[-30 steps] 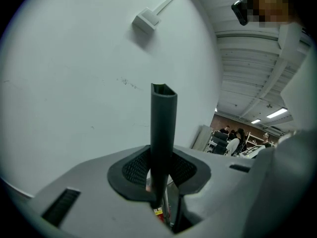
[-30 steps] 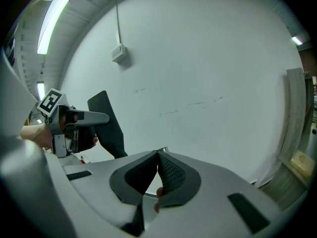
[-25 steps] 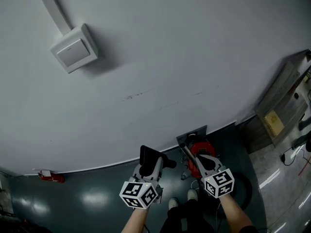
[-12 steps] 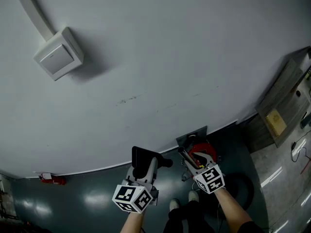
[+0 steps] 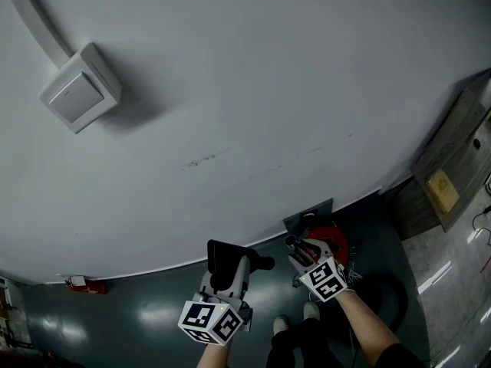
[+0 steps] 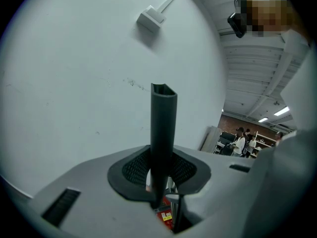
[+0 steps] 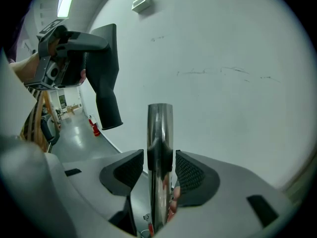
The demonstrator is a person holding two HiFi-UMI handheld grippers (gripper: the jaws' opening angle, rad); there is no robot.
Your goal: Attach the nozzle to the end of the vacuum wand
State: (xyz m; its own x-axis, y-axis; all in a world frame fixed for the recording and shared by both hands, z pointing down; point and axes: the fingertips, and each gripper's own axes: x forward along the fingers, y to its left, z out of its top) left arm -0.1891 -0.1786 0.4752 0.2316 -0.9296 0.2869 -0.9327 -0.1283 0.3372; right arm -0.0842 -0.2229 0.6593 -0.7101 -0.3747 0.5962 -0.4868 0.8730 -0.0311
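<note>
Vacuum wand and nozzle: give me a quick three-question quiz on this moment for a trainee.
1. True or false: the nozzle is already fitted on the wand.
2. What does the left gripper grip? A) the nozzle B) the wand C) nothing
3. What stands between the jaws of the right gripper?
Key: 1 false, they are apart. 2 A. 3 The wand; the jaws are opening, with the pads off it.

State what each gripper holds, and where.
The left gripper clamps the nozzle near its broad end. The right gripper is opening; the wand stands between its jaws, ungripped.
</note>
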